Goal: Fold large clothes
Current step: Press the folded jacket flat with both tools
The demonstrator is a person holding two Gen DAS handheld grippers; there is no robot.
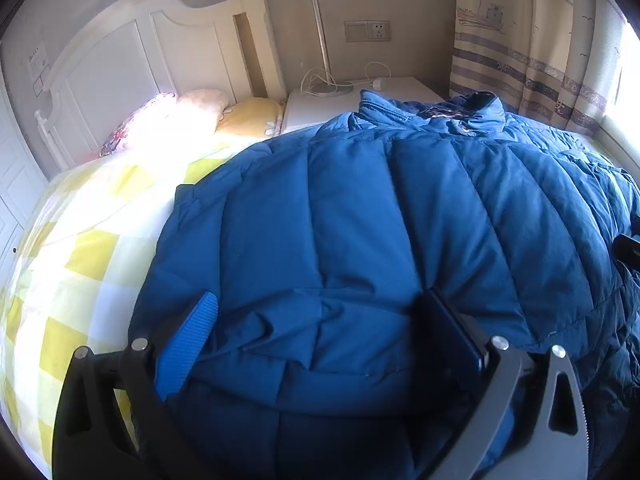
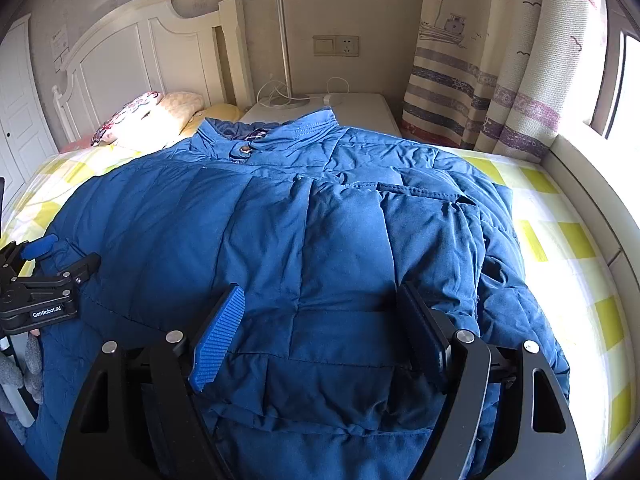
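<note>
A large blue puffer jacket [image 1: 360, 220] lies spread on the bed, its collar [image 1: 432, 116] toward the nightstand. My left gripper [image 1: 320, 296] hovers low over the jacket's near hem. Its jaws stand wide apart, and puffed fabric bulges up between the blue pads [image 1: 188, 344] without being pinched. In the right wrist view the jacket [image 2: 340, 220] shows a snap at the collar [image 2: 256, 140] and a folded flap on its right side. My right gripper [image 2: 320, 288] is open over the lower part, with cloth lying between its fingers. The left gripper [image 2: 48, 276] shows at that view's left edge.
The bed has a yellow-checked sheet [image 1: 80, 264], pillows [image 1: 168, 116] and a white headboard [image 1: 140, 52]. Behind the collar stands a white nightstand [image 2: 360, 108] with a lamp [image 2: 284, 48] and cables. A striped curtain [image 2: 480, 80] and a window ledge [image 2: 592, 184] line the right side.
</note>
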